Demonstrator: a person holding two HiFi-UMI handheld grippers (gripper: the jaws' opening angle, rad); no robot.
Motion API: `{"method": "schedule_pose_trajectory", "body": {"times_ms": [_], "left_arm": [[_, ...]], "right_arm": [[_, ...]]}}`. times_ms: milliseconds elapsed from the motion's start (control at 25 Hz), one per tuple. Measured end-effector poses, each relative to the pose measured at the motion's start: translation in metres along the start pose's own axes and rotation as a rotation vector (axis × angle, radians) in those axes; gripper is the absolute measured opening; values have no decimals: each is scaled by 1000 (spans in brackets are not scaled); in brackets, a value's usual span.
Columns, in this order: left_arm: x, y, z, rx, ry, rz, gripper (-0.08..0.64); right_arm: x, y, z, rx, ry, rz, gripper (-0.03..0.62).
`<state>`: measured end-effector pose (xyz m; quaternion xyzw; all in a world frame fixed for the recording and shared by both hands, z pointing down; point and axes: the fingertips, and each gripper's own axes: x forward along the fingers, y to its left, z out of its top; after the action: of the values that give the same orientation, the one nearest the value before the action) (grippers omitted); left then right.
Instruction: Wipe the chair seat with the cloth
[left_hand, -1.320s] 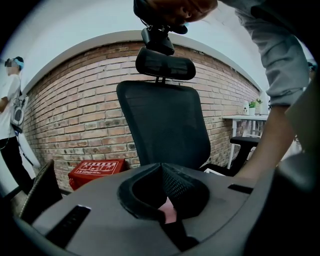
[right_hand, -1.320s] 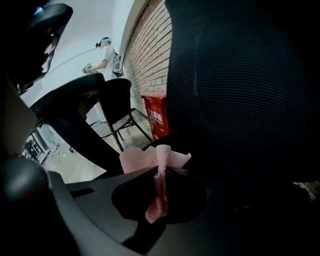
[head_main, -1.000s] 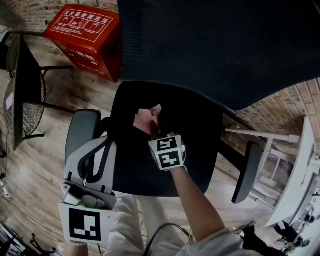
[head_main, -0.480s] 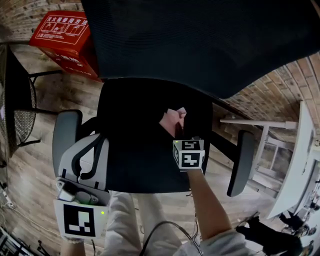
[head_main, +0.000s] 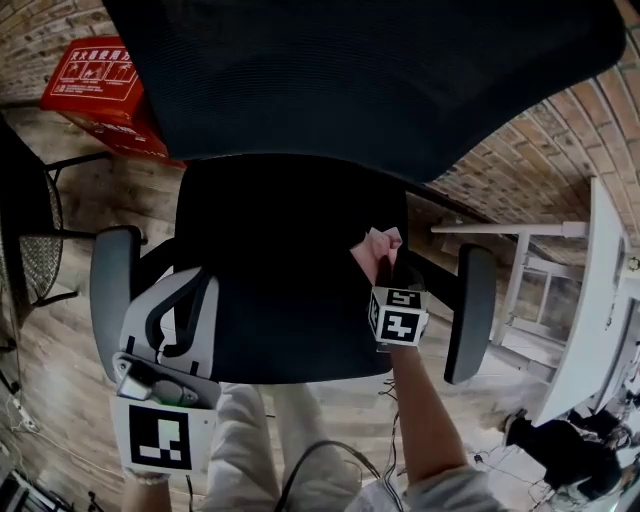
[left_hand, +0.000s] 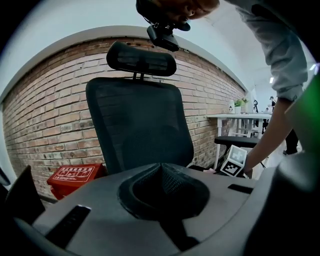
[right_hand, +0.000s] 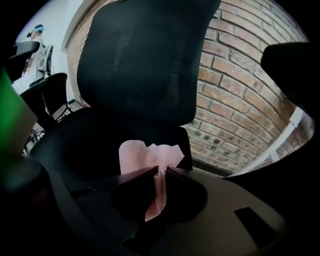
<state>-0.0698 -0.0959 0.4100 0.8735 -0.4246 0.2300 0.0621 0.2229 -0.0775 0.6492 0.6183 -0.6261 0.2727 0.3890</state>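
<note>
The black chair seat (head_main: 270, 270) lies below the mesh backrest (head_main: 350, 70). A pink cloth (head_main: 376, 246) rests on the seat's right part, near the right armrest (head_main: 470, 310). My right gripper (head_main: 382, 268) is shut on it; in the right gripper view the cloth (right_hand: 145, 155) bunches ahead of the jaws and a strip hangs down between them at the right gripper (right_hand: 159, 171). My left gripper (head_main: 185, 290) is held at the seat's left edge beside the left armrest (head_main: 108, 290). In its own view the left gripper (left_hand: 161, 167) has its jaws together with nothing in them.
A red box (head_main: 95, 90) stands on the wooden floor at the back left, against the brick wall. A black wire chair (head_main: 30, 230) is at far left. A white table (head_main: 600, 300) runs along the right, with a person (head_main: 565, 450) near its front end.
My right gripper has dragged the pink cloth rightwards across the seat, from near its middle to its right part. The left gripper has kept its place by the left armrest.
</note>
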Motion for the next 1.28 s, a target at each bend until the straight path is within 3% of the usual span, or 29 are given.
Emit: {"method": "schedule_pose_trajectory", "body": {"times_ms": [200, 440, 1280], "left_arm": [[2, -7, 6, 9, -8, -14, 18], [-3, -1, 2, 5, -6, 5, 18], [-38, 40, -17, -12, 3, 91, 18]], "right_arm": [[-5, -8, -8, -4, 14, -13, 55], [-7, 11, -10, 29, 9, 33, 55], [-17, 219, 2, -11, -22, 363, 55]]}}
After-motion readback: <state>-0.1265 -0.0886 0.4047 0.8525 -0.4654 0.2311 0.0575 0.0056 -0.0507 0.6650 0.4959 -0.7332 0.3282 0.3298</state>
